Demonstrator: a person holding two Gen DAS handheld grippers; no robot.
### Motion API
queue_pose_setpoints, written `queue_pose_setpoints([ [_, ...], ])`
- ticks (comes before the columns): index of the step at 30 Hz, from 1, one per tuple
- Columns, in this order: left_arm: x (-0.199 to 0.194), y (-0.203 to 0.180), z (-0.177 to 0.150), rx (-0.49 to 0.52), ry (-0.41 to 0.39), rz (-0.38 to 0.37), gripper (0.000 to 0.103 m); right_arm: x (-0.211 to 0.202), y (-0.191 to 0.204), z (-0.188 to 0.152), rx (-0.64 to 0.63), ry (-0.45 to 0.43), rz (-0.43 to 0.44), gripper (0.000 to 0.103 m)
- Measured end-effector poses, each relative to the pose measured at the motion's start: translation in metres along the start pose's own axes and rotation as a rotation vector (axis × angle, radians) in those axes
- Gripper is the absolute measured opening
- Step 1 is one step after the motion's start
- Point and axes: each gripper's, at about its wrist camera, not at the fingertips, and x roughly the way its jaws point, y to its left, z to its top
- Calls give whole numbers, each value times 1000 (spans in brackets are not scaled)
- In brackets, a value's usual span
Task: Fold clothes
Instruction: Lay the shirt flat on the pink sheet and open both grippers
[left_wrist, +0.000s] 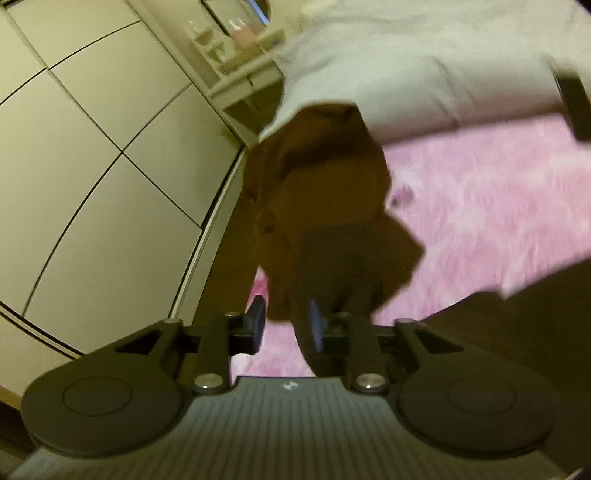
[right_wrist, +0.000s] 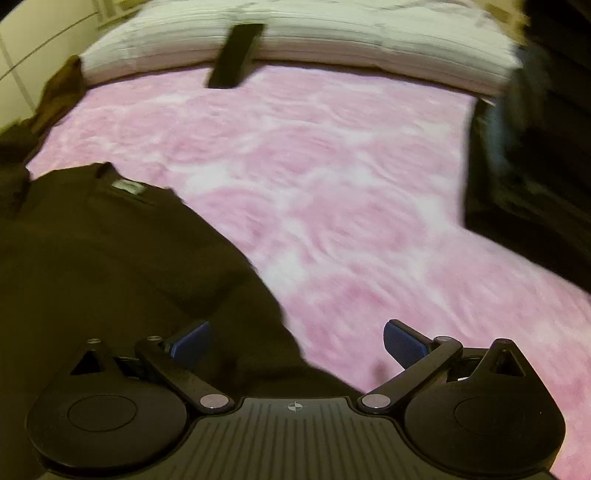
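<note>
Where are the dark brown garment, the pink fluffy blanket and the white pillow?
dark brown garment (right_wrist: 110, 258), right wrist view, chest panel.
pink fluffy blanket (right_wrist: 332, 203), right wrist view, bare middle.
white pillow (right_wrist: 332, 44), right wrist view, front edge.

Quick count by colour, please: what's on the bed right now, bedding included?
Pink: 1, the blanket
White: 1, the bedding at the far end
Brown: 1, the garment
Black: 1, the slim object leaning on the white bedding
Total: 4. The dark shape at the right edge is too blurred to count.

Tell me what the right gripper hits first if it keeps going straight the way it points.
Probably the edge of the dark brown garment under the open right gripper, or the pink blanket just beside it; depth is unclear.
</note>
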Motion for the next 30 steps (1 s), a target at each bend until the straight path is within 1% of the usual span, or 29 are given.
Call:
queue_pose_setpoints([
  [1,0,-12,-4,27,-6,-29,33,8,6,6,-24,1,17,102],
  [2,0,-25,-7,53,-13,-58,33,16,12,12,-47,2,33,102],
  [3,2,-45,-4,86,-27,-134,35,25,17,17,-63,5,51,102],
  [4,5,-66,-1,119,-42,-211,41,33,22,22,-79,9,68,102],
  [5,7,-87,2,152,-56,-288,44,42,26,26,-94,12,85,100],
  [6,13,-114,9,192,-59,-392,49,50,28,29,-103,18,99,90],
  [7,19,-140,16,231,-61,-497,51,60,29,33,-108,34,113,86],
  [8,26,-165,21,281,-80,-558,51,69,29,35,-104,46,123,81],
  [9,32,-189,26,331,-99,-617,54,78,30,37,-100,57,133,74],
  [10,39,-213,30,382,-117,-677,54,83,28,39,-83,57,138,67],
  [11,47,-235,36,425,-126,-699,54,88,26,41,-66,58,144,56],
  [12,57,-258,43,452,-113,-721,53,93,24,42,-48,58,149,41],
  [13,66,-272,48,471,-70,-752,50,93,21,44,-30,54,150,20],
  [14,76,-285,53,489,-27,-783,44,92,18,45,-14,57,151,7],
  [15,72,-287,51,504,-25,-793,35,89,17,47,-12,63,148,4],
  [16,69,-289,50,518,-23,-803,14,80,21,50,-48,49,120,3],
  [17,62,-286,52,521,-20,-815,3,72,24,52,-84,36,93,3],
  [18,55,-283,55,523,-18,-827,3,63,28,55,-119,22,65,3],
  [19,49,-276,59,495,-45,-824,3,52,30,62,-146,-9,47,3],
  [21,40,-258,75,409,-114,-798,3,29,26,84,-172,-94,14,3],
  [23,38,-245,101,295,-176,-753,3,17,18,114,-161,-192,-23,3],
  [24,40,-245,110,261,-188,-731,5,16,13,130,-140,-229,-28,3],
  [25,42,-245,119,229,-199,-709,13,23,11,142,-132,-241,-30,3],
  [26,45,-247,123,219,-200,-668,18,30,9,154,-123,-253,-32,4],
  [27,48,-250,126,210,-201,-627,21,37,6,166,-114,-265,-34,12],
  [28,49,-251,126,203,-192,-593,22,44,6,169,-98,-258,-59,41],
  [29,47,-249,123,195,-188,-582,23,51,5,171,-82,-251,-84,60],
  [30,43,-248,116,200,-187,-585,26,49,2,166,-70,-264,-99,78],
])
